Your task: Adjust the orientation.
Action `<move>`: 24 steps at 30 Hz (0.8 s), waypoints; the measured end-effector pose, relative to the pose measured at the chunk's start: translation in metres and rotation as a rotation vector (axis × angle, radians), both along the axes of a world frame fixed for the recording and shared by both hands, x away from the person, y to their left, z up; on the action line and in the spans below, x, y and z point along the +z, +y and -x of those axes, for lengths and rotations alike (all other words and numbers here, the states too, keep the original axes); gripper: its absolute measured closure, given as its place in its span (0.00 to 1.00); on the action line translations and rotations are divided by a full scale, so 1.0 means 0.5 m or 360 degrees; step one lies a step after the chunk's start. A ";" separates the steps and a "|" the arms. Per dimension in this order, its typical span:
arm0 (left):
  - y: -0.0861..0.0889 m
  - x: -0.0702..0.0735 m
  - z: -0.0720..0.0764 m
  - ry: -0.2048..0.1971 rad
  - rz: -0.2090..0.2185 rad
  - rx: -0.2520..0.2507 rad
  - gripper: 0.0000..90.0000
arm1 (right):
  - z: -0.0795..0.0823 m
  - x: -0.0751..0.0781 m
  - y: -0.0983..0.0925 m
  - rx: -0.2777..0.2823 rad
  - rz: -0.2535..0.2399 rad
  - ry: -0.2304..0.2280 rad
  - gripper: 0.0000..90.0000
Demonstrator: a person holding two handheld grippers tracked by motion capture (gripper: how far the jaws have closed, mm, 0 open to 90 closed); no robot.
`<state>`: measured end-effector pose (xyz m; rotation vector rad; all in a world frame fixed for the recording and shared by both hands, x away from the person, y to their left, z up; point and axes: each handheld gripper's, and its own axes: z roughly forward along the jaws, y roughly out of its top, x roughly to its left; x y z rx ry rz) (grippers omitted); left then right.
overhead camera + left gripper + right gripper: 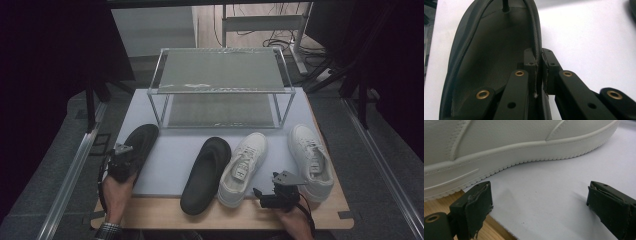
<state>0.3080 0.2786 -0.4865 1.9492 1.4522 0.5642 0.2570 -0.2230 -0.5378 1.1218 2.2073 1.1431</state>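
Here, the rim of the black slipper (499, 50) at the left edge of the white mat (170, 165) is pinched between the jaws of the left hand-held gripper (539, 72), nearly closed on its side wall. The right hand-held gripper (539, 202) is held with its jaws wide apart, nothing between them, just beside a white sneaker (511, 147), low over the wooden tabletop (210, 217).

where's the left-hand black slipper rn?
High view: the black slipper lies at the left edge of the white mat, in front of the rack's left leg. The left gripper is shut on its rim.
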 end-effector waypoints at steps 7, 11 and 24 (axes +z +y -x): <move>0.002 0.009 0.018 -0.0014 -0.0010 -0.0046 0.93 | 0.000 0.000 0.000 0.0001 0.0000 0.0000 0.07; -0.003 0.016 0.031 -0.0023 -0.0011 -0.0081 0.93 | 0.000 0.000 0.000 0.0001 0.0001 0.0000 0.07; -0.044 0.032 0.055 -0.0058 -0.0005 -0.0216 0.93 | 0.000 0.000 0.000 0.0001 0.0001 -0.0001 0.07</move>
